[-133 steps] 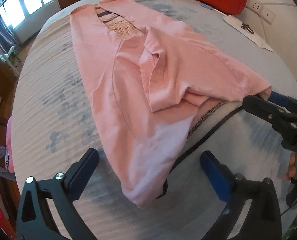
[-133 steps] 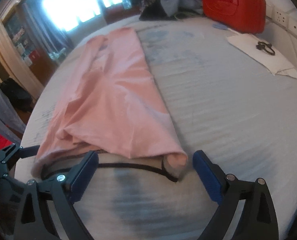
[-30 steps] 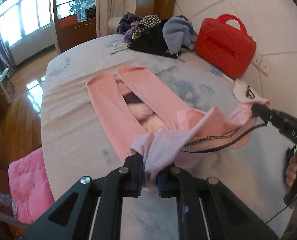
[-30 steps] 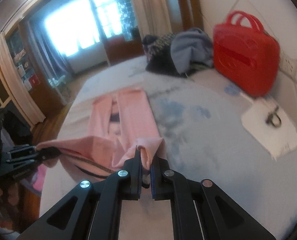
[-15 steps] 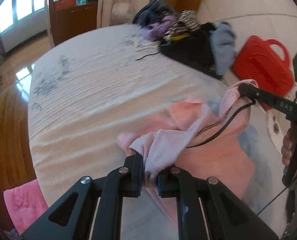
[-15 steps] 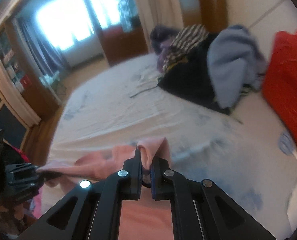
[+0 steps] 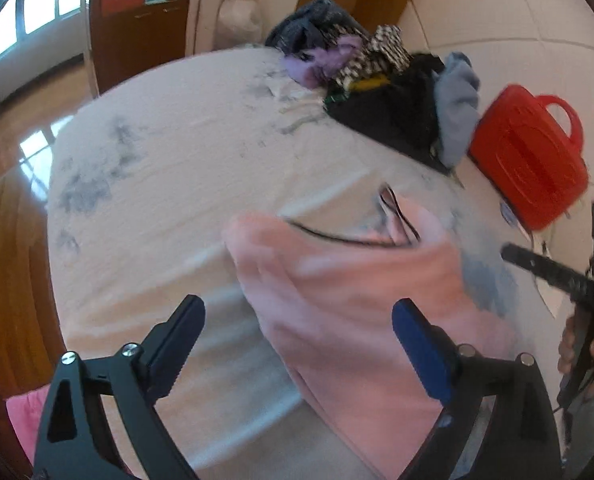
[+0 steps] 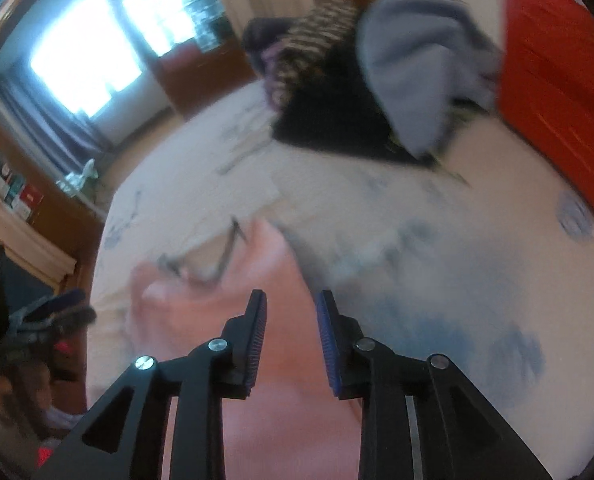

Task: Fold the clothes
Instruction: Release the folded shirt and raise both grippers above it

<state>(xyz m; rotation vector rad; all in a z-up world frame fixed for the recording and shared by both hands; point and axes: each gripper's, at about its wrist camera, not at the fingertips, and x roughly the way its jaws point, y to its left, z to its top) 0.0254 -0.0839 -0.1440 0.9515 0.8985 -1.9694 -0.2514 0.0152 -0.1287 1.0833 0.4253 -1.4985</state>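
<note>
The pink garment (image 7: 349,300) lies folded over on the white bed sheet (image 7: 169,184), its black drawstring (image 7: 337,237) loose at the far edge. My left gripper (image 7: 297,340) is open and empty, its blue-padded fingers (image 7: 421,344) spread above the near part of the garment. In the right wrist view the same pink garment (image 8: 217,320) lies below my right gripper (image 8: 291,340), which is open with a narrow gap and holds nothing. The right gripper also shows in the left wrist view (image 7: 557,276) at the far right, held by a hand.
A pile of dark, checked and grey-blue clothes (image 7: 385,100) sits at the far end of the bed, also in the right wrist view (image 8: 369,80). A red case (image 7: 529,156) stands by the wall. A pink cloth (image 7: 21,412) lies off the bed's left edge above wooden floor.
Both grippers have opened and let go of the pink garment. Its lifted end was carried over and now lies flat on the bed, folded onto itself.
</note>
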